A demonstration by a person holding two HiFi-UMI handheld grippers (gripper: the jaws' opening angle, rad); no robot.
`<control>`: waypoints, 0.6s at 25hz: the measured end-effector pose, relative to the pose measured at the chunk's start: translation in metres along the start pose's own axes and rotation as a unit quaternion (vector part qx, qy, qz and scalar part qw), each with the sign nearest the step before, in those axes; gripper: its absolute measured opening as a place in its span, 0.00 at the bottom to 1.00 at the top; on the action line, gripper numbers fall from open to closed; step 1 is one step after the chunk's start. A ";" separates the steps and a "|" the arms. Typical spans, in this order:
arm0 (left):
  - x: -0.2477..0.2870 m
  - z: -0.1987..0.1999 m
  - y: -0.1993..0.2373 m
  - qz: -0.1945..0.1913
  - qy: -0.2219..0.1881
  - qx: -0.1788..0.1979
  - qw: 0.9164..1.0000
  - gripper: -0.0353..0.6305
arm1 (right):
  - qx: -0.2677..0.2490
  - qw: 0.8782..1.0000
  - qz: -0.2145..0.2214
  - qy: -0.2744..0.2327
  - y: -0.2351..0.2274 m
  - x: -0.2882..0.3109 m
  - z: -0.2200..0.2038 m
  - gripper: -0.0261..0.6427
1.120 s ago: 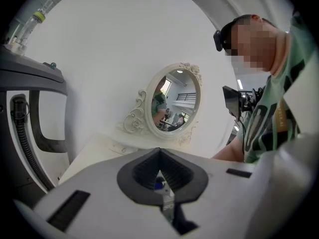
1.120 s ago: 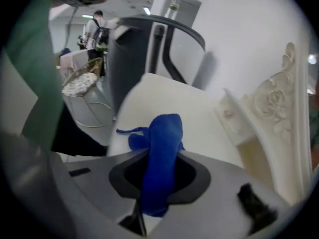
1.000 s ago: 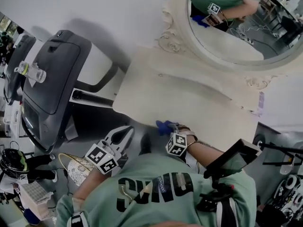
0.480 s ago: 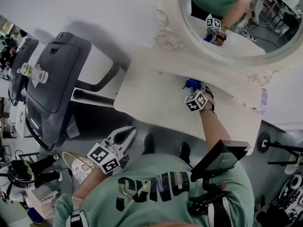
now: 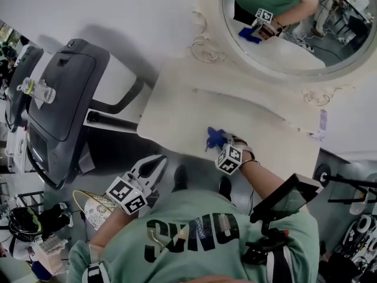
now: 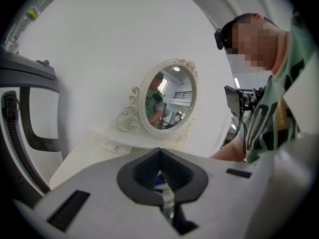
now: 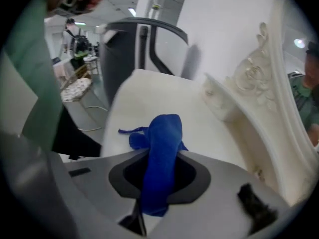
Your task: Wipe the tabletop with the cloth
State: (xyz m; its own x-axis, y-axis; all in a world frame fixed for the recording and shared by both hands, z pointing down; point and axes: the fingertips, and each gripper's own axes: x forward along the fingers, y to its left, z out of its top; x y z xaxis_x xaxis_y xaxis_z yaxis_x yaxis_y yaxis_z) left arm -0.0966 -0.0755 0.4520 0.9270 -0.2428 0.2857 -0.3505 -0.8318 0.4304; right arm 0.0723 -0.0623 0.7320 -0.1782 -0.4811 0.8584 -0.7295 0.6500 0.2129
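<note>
Pinching the cloth [image 5: 213, 138], your right gripper [image 5: 220, 143] is back near the tabletop's [image 5: 177, 111] front edge; your left gripper [image 5: 154, 167] stays pressed together, empty.

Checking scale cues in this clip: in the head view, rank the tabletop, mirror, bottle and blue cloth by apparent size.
1. tabletop
2. mirror, though the frame edge crops it
3. bottle and cloth look alike; the right tongs hide part of the cloth, so unranked
</note>
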 end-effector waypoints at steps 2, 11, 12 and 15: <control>0.008 0.000 -0.004 -0.010 -0.001 0.000 1.000 0.05 | -0.020 0.998 0.058 -0.011 0.064 -0.015 0.003 0.16; 0.026 0.001 -0.012 -0.019 0.003 0.003 1.000 0.05 | 0.151 0.983 -0.094 -0.047 -0.079 -0.021 -0.038 0.17; 0.026 0.000 -0.012 -0.018 0.005 0.003 1.000 0.05 | 0.161 0.977 -0.135 -0.028 -0.116 -0.019 -0.052 0.17; 0.025 -0.003 -0.013 -0.014 0.012 0.004 1.000 0.05 | 0.162 0.961 -0.220 0.030 -0.186 -0.012 -0.092 0.17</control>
State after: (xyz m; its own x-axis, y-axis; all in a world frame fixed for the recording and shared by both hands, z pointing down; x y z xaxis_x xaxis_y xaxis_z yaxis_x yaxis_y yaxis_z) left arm -0.0689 -0.0692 0.4560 0.9328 -0.2074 0.2946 -0.3235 -0.8422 0.4313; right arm 0.2710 -0.1232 0.7255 0.2267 -0.6261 0.7461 -0.8949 0.1684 0.4132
